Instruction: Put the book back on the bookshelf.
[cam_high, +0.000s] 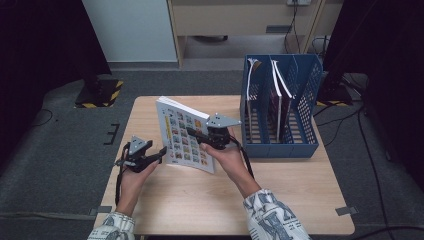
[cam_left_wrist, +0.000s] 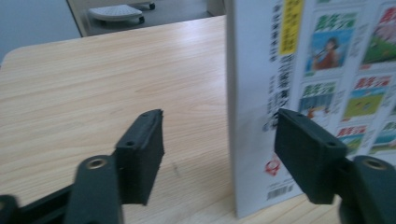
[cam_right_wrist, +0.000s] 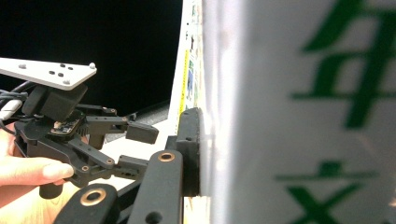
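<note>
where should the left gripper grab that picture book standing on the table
On the book's spine edge near the bottom. It stands upright with that edge already between the open left gripper's pads, so come straight in level. The right gripper clamps the other side, steadying it.

I see a white book whose cover is tiled with small colourful pictures, green lettering and a yellow strip near the spine. My left gripper and right gripper are black, each topped with a grey plate. The surface is pale wood grain. The file rack is blue with a perforated grid pattern. My sleeves are white with a blue-grey print. The floor is dark grey.
</note>
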